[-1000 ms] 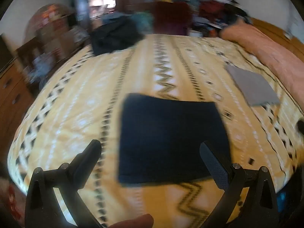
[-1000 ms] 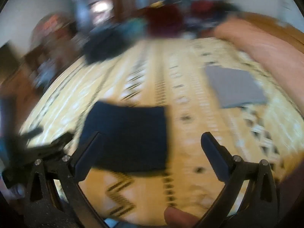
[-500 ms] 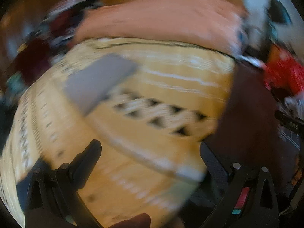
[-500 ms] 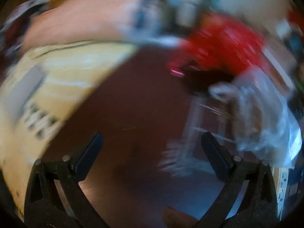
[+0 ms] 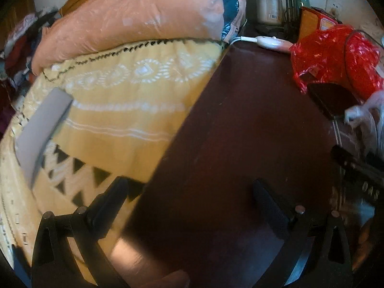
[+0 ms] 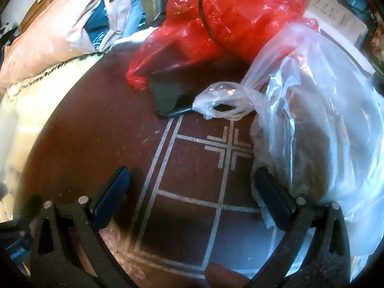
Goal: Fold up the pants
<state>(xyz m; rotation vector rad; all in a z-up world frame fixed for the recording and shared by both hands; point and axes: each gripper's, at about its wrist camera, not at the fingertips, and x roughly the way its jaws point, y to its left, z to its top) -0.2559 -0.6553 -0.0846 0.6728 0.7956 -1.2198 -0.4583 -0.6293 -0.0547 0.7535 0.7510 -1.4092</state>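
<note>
Both tongs have swung off the bed onto a dark red worktop (image 6: 100,129) since a second ago, so I've lost the pants from view. My left tongs (image 5: 189,199) gape wide and empty over its bed-side edge; my right tongs (image 6: 192,184) gape wide and empty over its inlaid lines. Farther: phone (image 6: 168,91), clear bag (image 6: 312,124), red bag (image 6: 235,12). Bed (image 5: 124,110) with grey cloth (image 5: 40,129).

We see a dark brown table (image 6: 100,124) just right of the yellow patterned bedspread (image 5: 124,100), with a peach pillow (image 5: 134,16) at the far side; a red plastic bag (image 6: 230,14), a clear plastic bag (image 6: 319,120) and what may be a phone (image 6: 168,93) lie on it
</note>
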